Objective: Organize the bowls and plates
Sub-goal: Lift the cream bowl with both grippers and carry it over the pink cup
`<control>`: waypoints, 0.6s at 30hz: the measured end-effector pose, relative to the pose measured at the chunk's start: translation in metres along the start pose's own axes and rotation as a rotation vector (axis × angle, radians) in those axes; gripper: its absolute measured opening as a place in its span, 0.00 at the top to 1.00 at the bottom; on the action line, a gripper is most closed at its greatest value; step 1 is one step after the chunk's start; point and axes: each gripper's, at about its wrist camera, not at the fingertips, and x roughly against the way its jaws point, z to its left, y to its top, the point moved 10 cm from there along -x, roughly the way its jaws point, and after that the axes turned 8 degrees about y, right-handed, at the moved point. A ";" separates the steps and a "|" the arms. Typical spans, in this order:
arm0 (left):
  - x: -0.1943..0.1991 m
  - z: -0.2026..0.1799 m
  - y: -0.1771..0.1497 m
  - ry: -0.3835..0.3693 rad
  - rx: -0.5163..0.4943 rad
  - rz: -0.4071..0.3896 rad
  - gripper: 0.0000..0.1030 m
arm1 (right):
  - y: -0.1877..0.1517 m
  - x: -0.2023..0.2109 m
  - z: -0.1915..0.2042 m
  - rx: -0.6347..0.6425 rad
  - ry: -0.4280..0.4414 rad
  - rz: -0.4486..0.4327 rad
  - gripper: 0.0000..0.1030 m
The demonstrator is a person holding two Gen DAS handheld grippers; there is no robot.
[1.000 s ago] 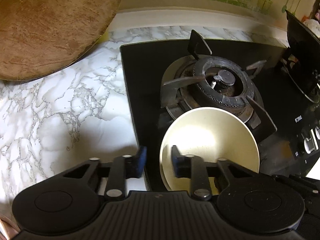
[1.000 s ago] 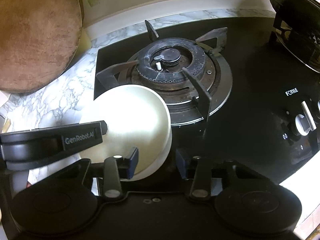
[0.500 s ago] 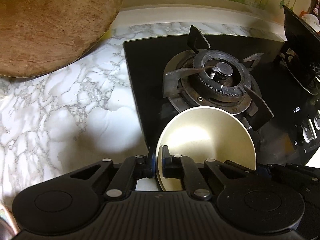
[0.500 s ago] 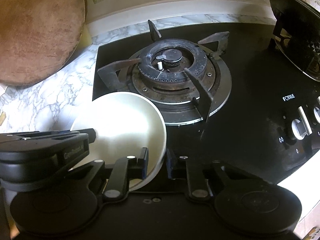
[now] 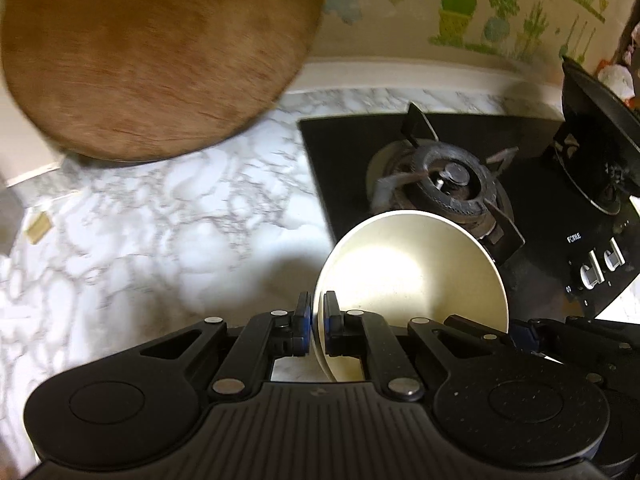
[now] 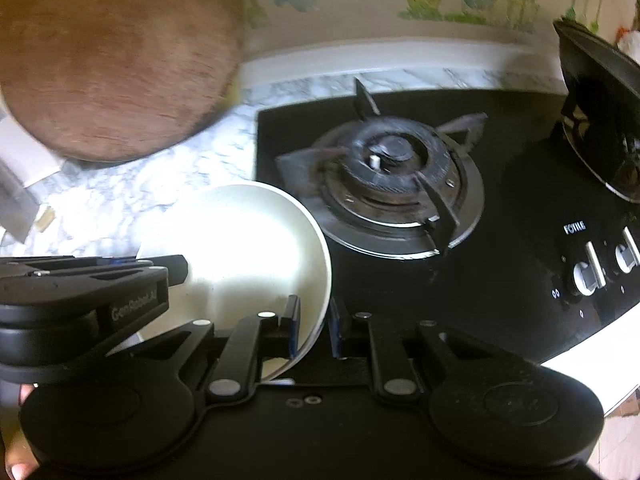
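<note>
Beside the gas burner (image 5: 448,188), at its near-left edge, a cream bowl (image 5: 412,280) is being held from two sides at once. The left gripper (image 5: 316,328) is pinching the bowl's left rim, one blue-padded finger outside the wall and the other inside, the jaws drawn close together with only the rim between them. The right gripper (image 6: 314,330) is clamping the opposite rim in the same way: its left finger is sitting inside the bowl (image 6: 248,256) and its right finger outside, over the black glass of the stove (image 6: 500,272). In the right wrist view the left gripper (image 6: 120,276) is reaching in from the left, across the bowl's far side.

The bowl is tilting, its opening facing up and toward the cameras; whether its base is touching the surface cannot be told. It is lying partly over the stove's left edge and partly over the marble counter (image 5: 160,240). Left of the burner and further back, a round wooden board (image 5: 152,56) is leaning against the wall. Right of the burner, the stove's knobs (image 5: 600,268) are showing, and a dark pan (image 5: 600,136) is sitting at the far right.
</note>
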 end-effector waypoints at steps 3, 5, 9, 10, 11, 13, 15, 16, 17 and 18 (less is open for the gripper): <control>0.020 0.022 -0.004 0.014 0.022 -0.012 0.95 | 0.000 0.011 0.021 0.029 0.023 -0.006 0.85; 0.033 0.038 -0.008 0.026 0.035 -0.023 0.95 | 0.000 0.018 0.037 0.052 0.040 -0.012 0.85; 0.055 0.071 -0.017 0.054 0.064 -0.040 0.95 | -0.004 0.031 0.073 0.106 0.077 -0.020 0.85; 0.060 0.079 -0.020 0.060 0.073 -0.040 0.95 | -0.005 0.033 0.082 0.117 0.085 -0.022 0.85; 0.064 0.087 -0.025 0.066 0.077 -0.037 0.95 | -0.006 0.035 0.090 0.126 0.095 -0.022 0.85; 0.070 0.102 -0.034 0.082 0.085 -0.032 0.95 | -0.009 0.038 0.106 0.134 0.118 -0.018 0.85; 0.075 0.116 -0.043 0.088 0.107 -0.027 0.95 | -0.012 0.042 0.122 0.160 0.133 -0.022 0.85; 0.077 0.123 -0.047 0.092 0.117 -0.027 0.95 | -0.013 0.043 0.130 0.179 0.133 -0.027 0.85; 0.079 0.131 -0.051 0.098 0.129 -0.025 0.95 | -0.016 0.043 0.138 0.189 0.136 -0.026 0.85; 0.079 0.138 -0.055 0.100 0.140 -0.022 0.95 | -0.018 0.042 0.145 0.194 0.146 -0.018 0.85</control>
